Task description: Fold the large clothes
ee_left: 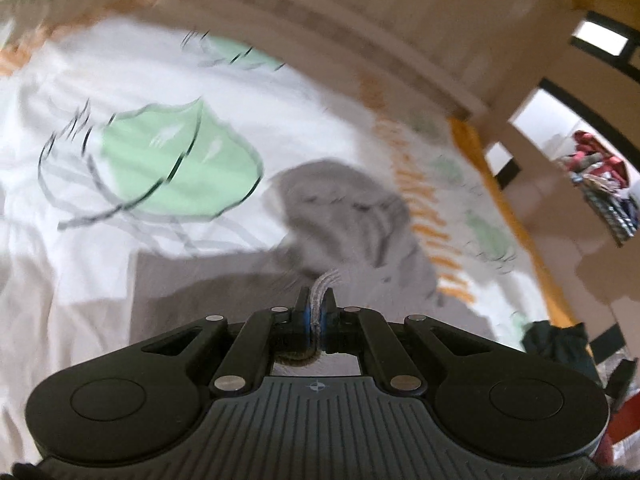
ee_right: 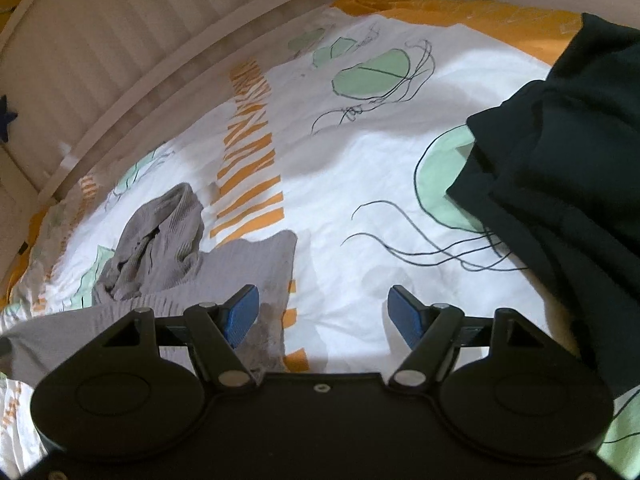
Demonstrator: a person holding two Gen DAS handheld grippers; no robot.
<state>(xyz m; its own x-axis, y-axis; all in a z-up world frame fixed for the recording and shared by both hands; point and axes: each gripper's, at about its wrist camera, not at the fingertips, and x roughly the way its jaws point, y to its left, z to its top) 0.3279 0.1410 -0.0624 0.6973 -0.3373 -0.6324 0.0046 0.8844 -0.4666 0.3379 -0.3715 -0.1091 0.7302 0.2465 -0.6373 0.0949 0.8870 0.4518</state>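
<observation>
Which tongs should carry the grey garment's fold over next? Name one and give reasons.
Left. The left tongs are already shut on the grey ribbed garment, its edge pinched between them. The right tongs are open and hold nothing, over the bedsheet.

We see a bed (ee_right: 360,168) under a white cover printed with green leaves and orange stripes. A crumpled grey garment (ee_right: 168,248) lies left of the right gripper (ee_right: 322,316); a dark garment (ee_right: 560,168) lies to its right.

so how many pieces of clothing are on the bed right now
2. A grey ribbed garment lies at the left of the right wrist view, its edge pinched in the left hand-held gripper. A dark garment lies at the right. More may be out of view.
</observation>
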